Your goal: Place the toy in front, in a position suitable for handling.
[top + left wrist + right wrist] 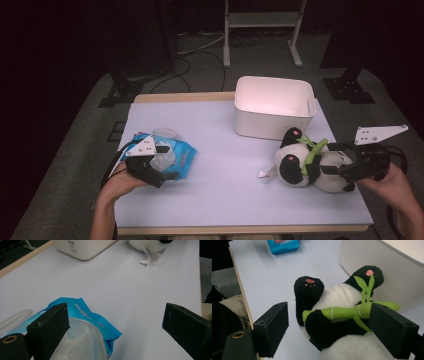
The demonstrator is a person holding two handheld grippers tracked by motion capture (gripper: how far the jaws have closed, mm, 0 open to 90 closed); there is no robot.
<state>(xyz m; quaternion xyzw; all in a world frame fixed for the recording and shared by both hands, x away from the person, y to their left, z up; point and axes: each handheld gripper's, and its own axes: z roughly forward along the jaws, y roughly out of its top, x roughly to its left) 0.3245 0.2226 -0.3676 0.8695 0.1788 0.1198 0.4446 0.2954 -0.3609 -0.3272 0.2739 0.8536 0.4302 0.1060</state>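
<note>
A blue pack of wet wipes [181, 152] lies at the table's left side, its white sheet showing at the open top [82, 340]. My left gripper [162, 175] hovers over its near end, open, with the pack [85, 315] under the left jaw and bare table under the right one. A black-and-white panda plush [305, 165] holding a green bamboo stalk [342, 312] lies on its back at the right. My right gripper [342, 167] is open, its jaws on either side of the panda's body [337, 297]; the left jaw stands clear of it.
A white plastic bin [272, 112] stands at the back right, just behind the panda. A paper tag [265, 174] sticks out from the plush toward the table's middle. The table edge [240, 229] runs close to both hands.
</note>
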